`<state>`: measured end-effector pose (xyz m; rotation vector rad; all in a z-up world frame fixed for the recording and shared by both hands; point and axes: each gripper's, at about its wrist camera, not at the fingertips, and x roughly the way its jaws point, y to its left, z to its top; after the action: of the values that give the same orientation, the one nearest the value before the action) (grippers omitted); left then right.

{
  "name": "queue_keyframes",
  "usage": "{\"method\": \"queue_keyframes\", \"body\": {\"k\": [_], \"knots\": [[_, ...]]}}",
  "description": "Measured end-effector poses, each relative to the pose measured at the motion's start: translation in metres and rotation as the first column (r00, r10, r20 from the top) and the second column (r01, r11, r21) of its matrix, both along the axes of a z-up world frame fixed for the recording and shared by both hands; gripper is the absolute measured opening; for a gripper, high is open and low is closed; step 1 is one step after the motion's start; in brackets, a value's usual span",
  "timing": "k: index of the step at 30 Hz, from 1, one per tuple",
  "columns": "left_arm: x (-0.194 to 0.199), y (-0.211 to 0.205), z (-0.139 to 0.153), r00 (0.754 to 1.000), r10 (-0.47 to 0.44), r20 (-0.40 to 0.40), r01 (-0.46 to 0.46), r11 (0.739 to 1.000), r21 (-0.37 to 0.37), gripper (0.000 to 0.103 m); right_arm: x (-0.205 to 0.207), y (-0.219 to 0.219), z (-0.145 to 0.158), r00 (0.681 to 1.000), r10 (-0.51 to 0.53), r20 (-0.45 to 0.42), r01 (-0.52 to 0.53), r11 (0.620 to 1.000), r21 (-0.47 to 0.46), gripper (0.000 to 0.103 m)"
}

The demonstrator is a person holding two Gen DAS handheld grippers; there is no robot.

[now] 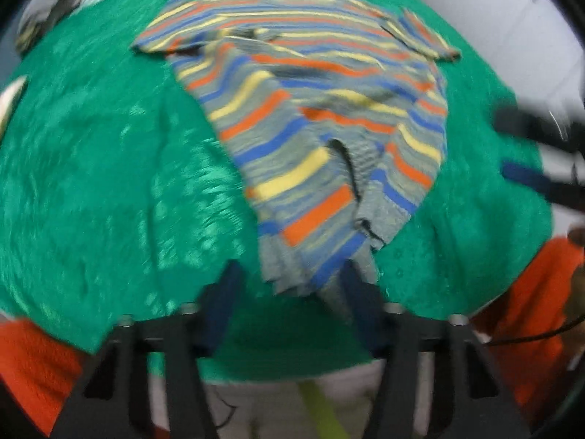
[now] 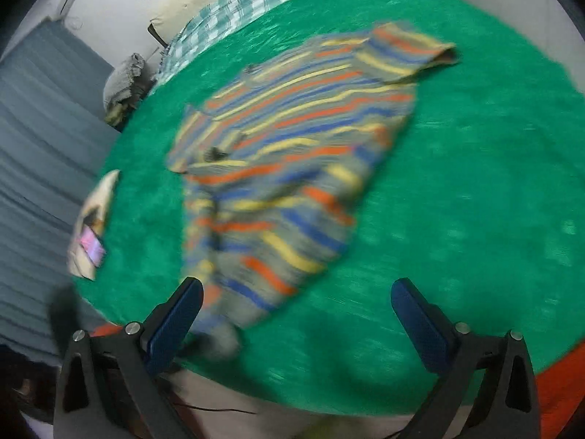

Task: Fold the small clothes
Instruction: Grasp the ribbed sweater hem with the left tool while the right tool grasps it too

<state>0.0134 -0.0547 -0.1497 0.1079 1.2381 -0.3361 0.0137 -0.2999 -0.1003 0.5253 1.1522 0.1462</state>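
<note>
A small striped baby romper (image 1: pixel 314 117), grey with orange, yellow and blue bands, lies spread on a green cloth (image 1: pixel 109 183). Its legs point toward me and its sleeves lie at the far end. My left gripper (image 1: pixel 289 292) is open, its blue fingers either side of the near leg cuff, which hangs just between them. In the right wrist view the romper (image 2: pixel 285 168) lies ahead and to the left. My right gripper (image 2: pixel 296 303) is wide open, with the left finger (image 2: pixel 175 318) beside the near leg end. Both views are blurred.
The green cloth covers an orange layer (image 1: pixel 33 362) near the front edge. A checked cloth (image 2: pixel 256 3) lies at the far end. A small card or packet (image 2: pixel 91 226) sits at the left edge. The other gripper's dark arm (image 1: pixel 541 153) shows at right.
</note>
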Motion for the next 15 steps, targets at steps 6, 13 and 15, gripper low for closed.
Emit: {"method": "queue_keyframes", "body": {"k": [6,13,15], "knots": [[0.004,0.023,0.004,0.999,0.013,-0.032,-0.016,0.994,-0.112,0.010,0.037,0.010,-0.056,0.986,0.039,-0.163,-0.047,0.998,-0.043,0.006],[0.015,0.103,0.021,0.987,0.140,-0.085,-0.157,0.952,-0.262,0.009,-0.032,-0.087,-0.029,0.988,-0.082,-0.129,0.070,0.993,-0.093,0.006],[0.021,0.103,0.010,0.985,0.138,-0.101,-0.160,0.956,-0.248,0.011,-0.043,-0.100,-0.033,0.985,-0.101,-0.140,0.084,0.989,-0.122,0.010]]}}
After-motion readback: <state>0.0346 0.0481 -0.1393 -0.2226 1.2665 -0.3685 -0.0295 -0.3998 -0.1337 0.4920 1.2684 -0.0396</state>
